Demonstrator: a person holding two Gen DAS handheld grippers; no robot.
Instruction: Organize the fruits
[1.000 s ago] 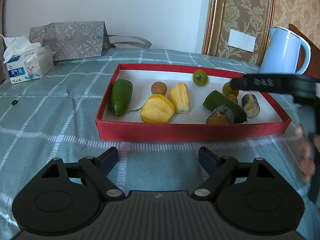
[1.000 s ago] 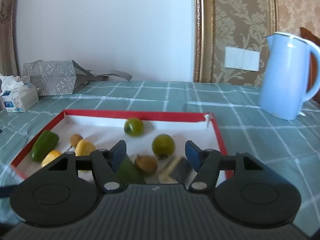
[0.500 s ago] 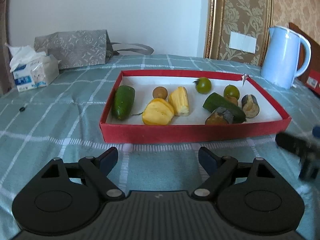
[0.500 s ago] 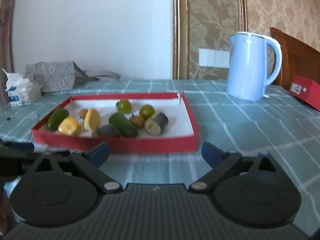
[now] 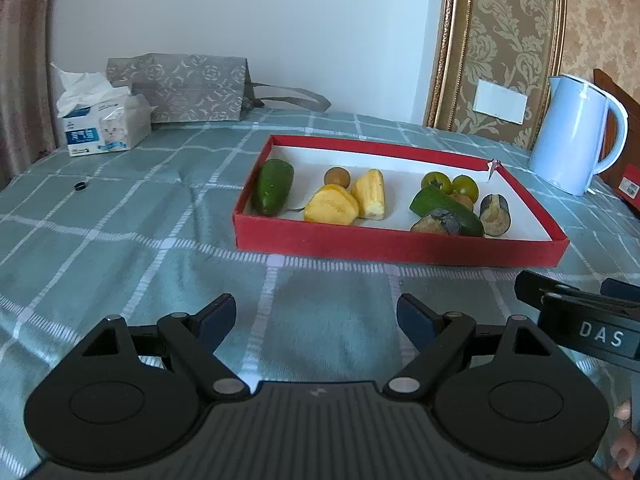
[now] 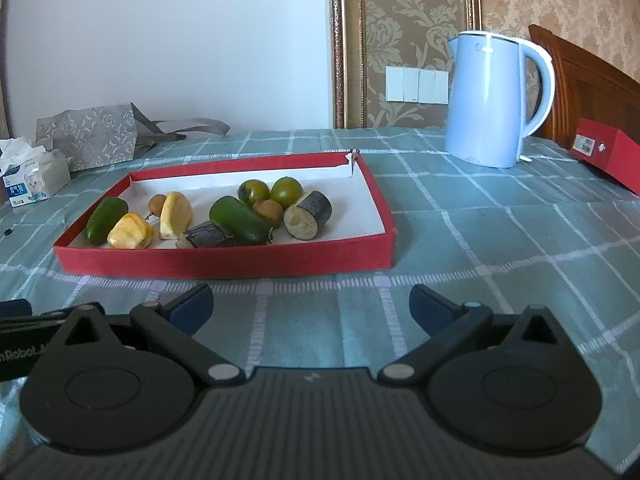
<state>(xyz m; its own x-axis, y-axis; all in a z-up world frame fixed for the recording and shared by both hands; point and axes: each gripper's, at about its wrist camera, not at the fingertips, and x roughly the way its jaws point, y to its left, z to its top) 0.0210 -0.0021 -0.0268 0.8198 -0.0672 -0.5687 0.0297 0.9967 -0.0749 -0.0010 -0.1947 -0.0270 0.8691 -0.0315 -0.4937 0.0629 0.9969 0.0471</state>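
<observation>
Produce is lying inside the red tray (image 6: pixel 224 258), which is resting on the green checked tablecloth (image 6: pixel 500 248). At the tray's left end, a green avocado (image 5: pixel 273 191) is sitting beside two yellow fruit pieces (image 5: pixel 331 209) and a small brown fruit (image 5: pixel 337 177). Toward the tray's right end, a cucumber (image 6: pixel 239 219), two eggplant sections (image 6: pixel 308 215) and two green tomatoes (image 6: pixel 286 192) are clustering, several touching. Left gripper (image 5: pixel 316 316) is hovering in front of the tray's near wall, fingers spread apart and holding nothing. Right gripper (image 6: pixel 311 306) is hovering likewise in front of the tray, fingers apart, nothing between them. Behind the tray to its right, a light blue kettle (image 6: pixel 488 100) is standing upright. Behind the tray to its left, a tissue pack (image 5: pixel 102 128) and a grey patterned bag (image 5: pixel 188 86) are sitting.
</observation>
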